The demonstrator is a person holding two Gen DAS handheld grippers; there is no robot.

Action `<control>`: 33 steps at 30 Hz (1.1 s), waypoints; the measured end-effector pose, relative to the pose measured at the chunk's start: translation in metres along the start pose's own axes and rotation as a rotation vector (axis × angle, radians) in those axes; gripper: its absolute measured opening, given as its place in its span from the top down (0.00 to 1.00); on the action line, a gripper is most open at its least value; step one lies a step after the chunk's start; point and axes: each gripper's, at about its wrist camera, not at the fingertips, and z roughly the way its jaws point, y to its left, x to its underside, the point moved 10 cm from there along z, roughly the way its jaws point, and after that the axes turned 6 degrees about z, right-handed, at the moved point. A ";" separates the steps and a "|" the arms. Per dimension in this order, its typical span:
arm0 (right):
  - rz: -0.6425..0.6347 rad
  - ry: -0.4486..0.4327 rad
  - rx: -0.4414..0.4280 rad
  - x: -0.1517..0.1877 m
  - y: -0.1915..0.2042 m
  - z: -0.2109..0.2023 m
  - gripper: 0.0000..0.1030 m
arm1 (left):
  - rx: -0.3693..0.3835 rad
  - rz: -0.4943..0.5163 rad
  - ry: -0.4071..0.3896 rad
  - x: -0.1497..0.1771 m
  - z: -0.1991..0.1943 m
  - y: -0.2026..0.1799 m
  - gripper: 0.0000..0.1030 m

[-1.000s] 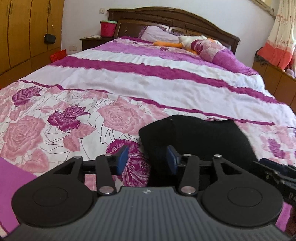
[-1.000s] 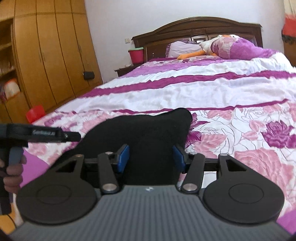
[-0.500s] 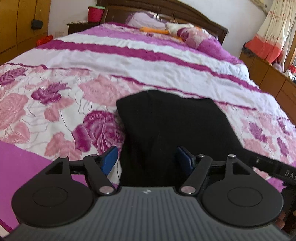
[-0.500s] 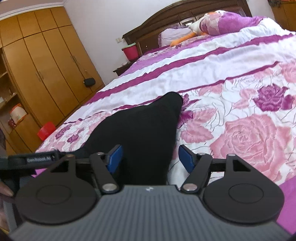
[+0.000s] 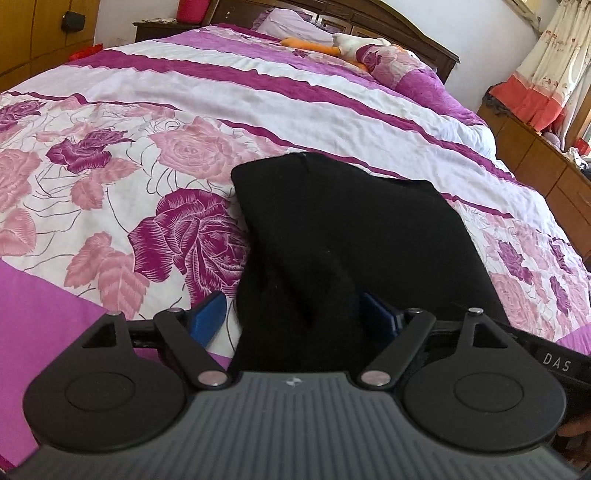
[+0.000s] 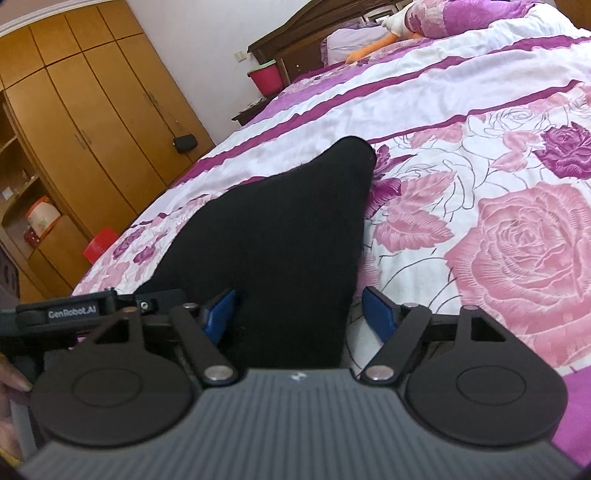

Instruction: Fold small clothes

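Observation:
A black garment (image 5: 354, 236) lies flat on the rose-patterned bedspread (image 5: 110, 155) near the foot of the bed. Its near edge runs between the blue pads of my left gripper (image 5: 291, 314), whose jaws are opening; the left pad stands clear of the cloth. In the right wrist view the same black garment (image 6: 280, 236) tapers to a point away from me. My right gripper (image 6: 299, 314) straddles its near end, jaws opening, with the right pad off the cloth. Each gripper shows at the edge of the other's view: the right gripper (image 5: 554, 365) and the left gripper (image 6: 74, 314).
Pillows and an orange-and-white plush toy (image 5: 332, 44) lie by the dark wooden headboard (image 5: 406, 33). A wooden wardrobe (image 6: 92, 122) lines the left wall, with a red bucket (image 6: 266, 77) on a nightstand. A low wooden cabinet (image 5: 546, 162) and a curtain stand to the right.
Both grippers' jaws have spread wider and both have dipped toward the bed. The black garment now fills more of each view, its near edge lying between the pads.

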 end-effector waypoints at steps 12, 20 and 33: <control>0.050 0.009 -0.042 0.003 -0.004 0.006 0.22 | 0.044 0.002 -0.019 0.002 0.008 0.002 0.15; 0.078 0.010 -0.078 0.001 -0.001 0.009 0.20 | 0.138 -0.015 -0.019 0.000 0.016 0.000 0.15; 0.107 0.043 -0.136 -0.007 0.012 0.012 0.55 | 0.326 -0.161 -0.016 -0.003 0.021 -0.012 0.51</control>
